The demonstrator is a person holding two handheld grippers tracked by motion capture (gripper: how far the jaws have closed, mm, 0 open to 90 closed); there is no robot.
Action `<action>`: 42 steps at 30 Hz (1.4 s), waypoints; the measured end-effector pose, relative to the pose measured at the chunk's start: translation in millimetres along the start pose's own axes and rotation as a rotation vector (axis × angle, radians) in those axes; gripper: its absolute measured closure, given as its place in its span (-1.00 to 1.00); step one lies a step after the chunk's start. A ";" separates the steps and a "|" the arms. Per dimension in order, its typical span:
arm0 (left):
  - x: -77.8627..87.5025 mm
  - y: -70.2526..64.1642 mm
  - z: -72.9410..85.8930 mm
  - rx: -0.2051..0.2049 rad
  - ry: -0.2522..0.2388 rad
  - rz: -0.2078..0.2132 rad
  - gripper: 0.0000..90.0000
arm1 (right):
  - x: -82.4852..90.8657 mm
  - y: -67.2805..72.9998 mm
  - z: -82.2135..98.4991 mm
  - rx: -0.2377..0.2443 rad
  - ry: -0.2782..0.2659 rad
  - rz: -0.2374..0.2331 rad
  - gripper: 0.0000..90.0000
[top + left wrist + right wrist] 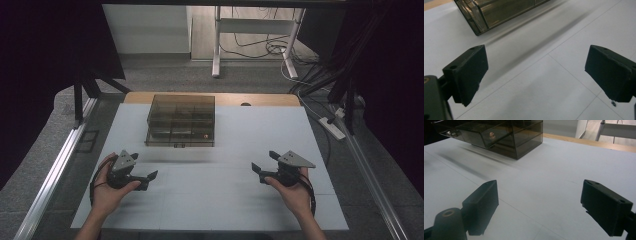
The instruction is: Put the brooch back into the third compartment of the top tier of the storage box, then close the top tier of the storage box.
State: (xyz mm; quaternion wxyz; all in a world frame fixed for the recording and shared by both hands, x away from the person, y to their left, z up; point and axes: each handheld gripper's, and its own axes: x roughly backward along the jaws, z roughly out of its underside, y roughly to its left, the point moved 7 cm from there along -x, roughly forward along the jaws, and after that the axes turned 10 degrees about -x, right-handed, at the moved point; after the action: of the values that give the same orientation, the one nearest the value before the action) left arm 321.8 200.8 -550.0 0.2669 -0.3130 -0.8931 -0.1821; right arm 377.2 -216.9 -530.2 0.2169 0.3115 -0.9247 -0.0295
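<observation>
A smoky, see-through drawer box (181, 120) stood toward the far middle of the white worktop (225, 200), its front facing the person, with a grid of small compartments visible through the top. The left tool (145, 180) was held in the person's left hand (111, 190) over the near left part of the worktop, and the right tool (260, 167) was held in the right hand (292, 192) over the near right part; both sat well short of the box and well apart from each other. In the left gripper view the two black jaws stood wide apart with nothing between them, bare worktop below, and a corner of the box (499, 12) showed at the top. In the right gripper view the jaws were likewise spread wide and empty, and the box (499, 135) lay ahead and to the left, with a small round item (492, 135) visible through the tinted front of one drawer. A wooden edge (260, 99) of the worktop ran behind the box.
</observation>
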 end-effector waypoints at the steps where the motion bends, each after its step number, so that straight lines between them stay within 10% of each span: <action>1: 0.0 -0.2 -0.1 0.000 0.001 -0.001 -0.88 | 0.6 -0.3 0.1 0.000 -0.002 0.001 -0.68; 42: -1.8 -5.3 -6.6 0.009 -0.031 -0.031 -0.57 | 6.1 -4.8 8.7 0.020 -0.021 -0.026 -0.68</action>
State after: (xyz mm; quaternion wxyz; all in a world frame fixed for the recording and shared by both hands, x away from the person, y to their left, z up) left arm 321.9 192.9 -546.6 0.2514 -0.3007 -0.9028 -0.1770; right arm 371.9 -225.1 -536.7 0.2034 0.3255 -0.9230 -0.0262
